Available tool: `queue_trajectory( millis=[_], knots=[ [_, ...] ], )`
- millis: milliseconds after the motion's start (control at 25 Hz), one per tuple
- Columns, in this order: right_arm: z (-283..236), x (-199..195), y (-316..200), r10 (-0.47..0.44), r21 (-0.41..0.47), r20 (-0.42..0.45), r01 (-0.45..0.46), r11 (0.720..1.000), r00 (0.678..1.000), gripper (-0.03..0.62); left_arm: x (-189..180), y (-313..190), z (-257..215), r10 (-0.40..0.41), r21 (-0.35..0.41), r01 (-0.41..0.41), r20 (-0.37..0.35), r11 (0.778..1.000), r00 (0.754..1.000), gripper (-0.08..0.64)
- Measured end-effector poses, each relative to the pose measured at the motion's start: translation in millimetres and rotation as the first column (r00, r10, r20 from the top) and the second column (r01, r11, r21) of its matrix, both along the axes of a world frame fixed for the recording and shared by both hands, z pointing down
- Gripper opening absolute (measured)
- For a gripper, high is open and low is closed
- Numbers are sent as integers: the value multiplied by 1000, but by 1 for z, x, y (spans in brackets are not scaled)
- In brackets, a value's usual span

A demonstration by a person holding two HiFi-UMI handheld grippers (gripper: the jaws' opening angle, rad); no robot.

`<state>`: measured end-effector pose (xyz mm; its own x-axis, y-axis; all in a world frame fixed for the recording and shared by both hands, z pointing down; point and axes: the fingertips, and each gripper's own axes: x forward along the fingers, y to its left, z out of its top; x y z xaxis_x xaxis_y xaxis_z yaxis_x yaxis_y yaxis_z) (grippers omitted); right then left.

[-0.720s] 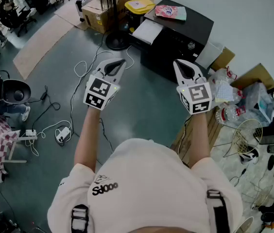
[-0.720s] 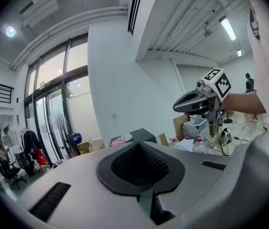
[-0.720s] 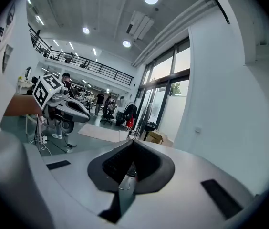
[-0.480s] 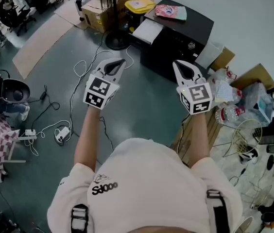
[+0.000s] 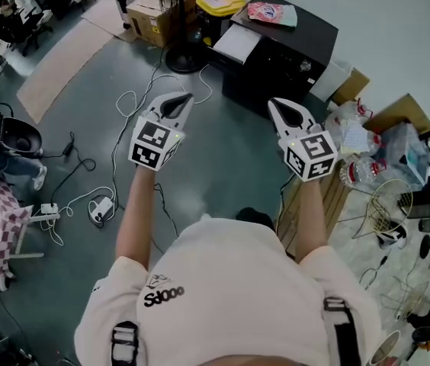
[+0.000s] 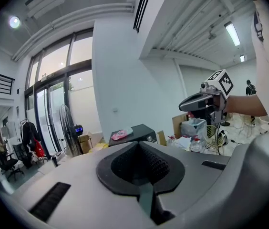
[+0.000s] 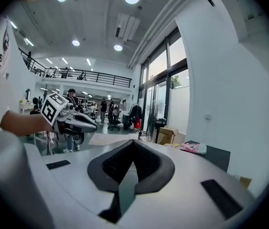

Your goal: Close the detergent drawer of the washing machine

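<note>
A black washing machine [image 5: 291, 56] stands on the floor ahead, against the white wall. Its white detergent drawer [image 5: 236, 44] sticks out at the machine's left front. A pink packet [image 5: 272, 12] lies on top. My left gripper [image 5: 175, 104] and right gripper [image 5: 285, 111] hover side by side above the grey floor, short of the machine, both shut and empty. In the left gripper view the shut left gripper [image 6: 141, 173] points towards the machine [image 6: 135, 133], with the right gripper [image 6: 199, 101] at the right. In the right gripper view the right gripper [image 7: 129, 168] is shut too, with the left gripper [image 7: 79, 120] at the left.
A fan stand [image 5: 183, 56], cardboard boxes [image 5: 150, 14] and a yellow bin [image 5: 221, 2] sit left of the machine. Cables [image 5: 123, 120] and a power strip [image 5: 101, 208] lie on the floor at left. Bags and bottles [image 5: 367, 151] and a wooden pallet [image 5: 329, 197] crowd the right.
The head view has shifted a little, so the machine and boxes sit higher in the picture. A dark shoe tip now shows below the grippers. Both grippers stay shut, side by side.
</note>
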<state>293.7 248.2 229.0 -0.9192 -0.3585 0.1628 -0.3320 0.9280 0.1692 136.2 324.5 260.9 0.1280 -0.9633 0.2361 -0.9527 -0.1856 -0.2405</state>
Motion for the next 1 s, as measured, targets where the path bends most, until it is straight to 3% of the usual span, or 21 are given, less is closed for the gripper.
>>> queue_trajectory(
  millis=[160,480,1000],
  knots=[
    [2,-5,4,33,-42,35,-31,999,999,-6,-13,10,13,5,-17,-6,-17,1000,1000,17],
    [10,-38,19,6,-28,-11,-6,1000,1000,-6,-44,23,22,-6,-26,5,-42,1000,999,17],
    [14,-91,-50,11,-18,-14,-12,1000,1000,-6,-99,-42,26,-8,-20,7,-64,1000,998,17]
  ],
)
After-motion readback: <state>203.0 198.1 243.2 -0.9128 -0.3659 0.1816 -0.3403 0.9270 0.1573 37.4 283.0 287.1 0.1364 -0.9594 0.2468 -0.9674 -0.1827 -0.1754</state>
